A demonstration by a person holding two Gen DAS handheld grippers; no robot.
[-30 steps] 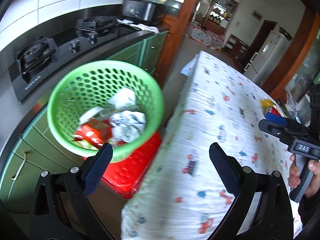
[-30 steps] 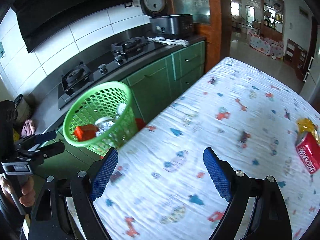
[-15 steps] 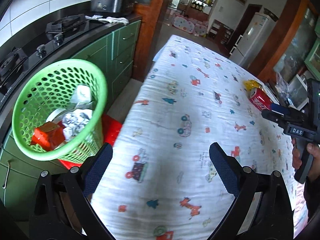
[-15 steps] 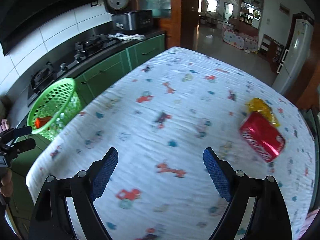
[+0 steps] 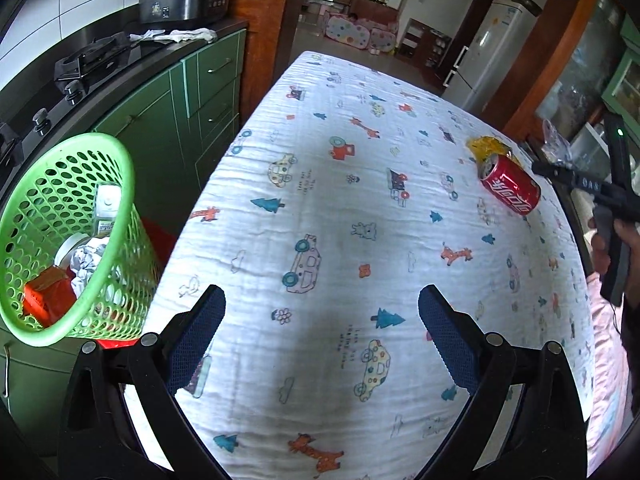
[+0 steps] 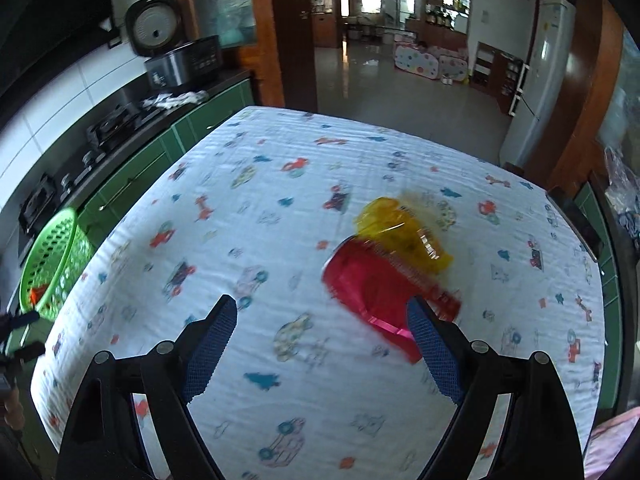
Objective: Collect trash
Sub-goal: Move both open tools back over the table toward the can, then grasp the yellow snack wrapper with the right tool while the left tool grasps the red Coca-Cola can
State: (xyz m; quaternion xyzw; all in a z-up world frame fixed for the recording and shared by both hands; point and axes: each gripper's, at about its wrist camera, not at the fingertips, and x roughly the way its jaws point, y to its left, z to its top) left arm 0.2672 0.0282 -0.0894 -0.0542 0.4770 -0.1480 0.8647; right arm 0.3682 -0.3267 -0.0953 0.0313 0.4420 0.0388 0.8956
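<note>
Lying on its side on the white cartoon-print tablecloth [image 5: 320,216], the red aluminium soda can [image 5: 510,187] touches a crumpled yellow plastic wrapper [image 5: 486,146] near the table's far right part. The right gripper [image 6: 322,344] hangs over the cloth with its 2 blue-padded jaws spread, empty, the can just ahead of its right finger. The left gripper [image 5: 320,330] is likewise spread and empty. A green perforated plastic basket [image 5: 60,216] holding trash stands beside the table's left edge.
</note>
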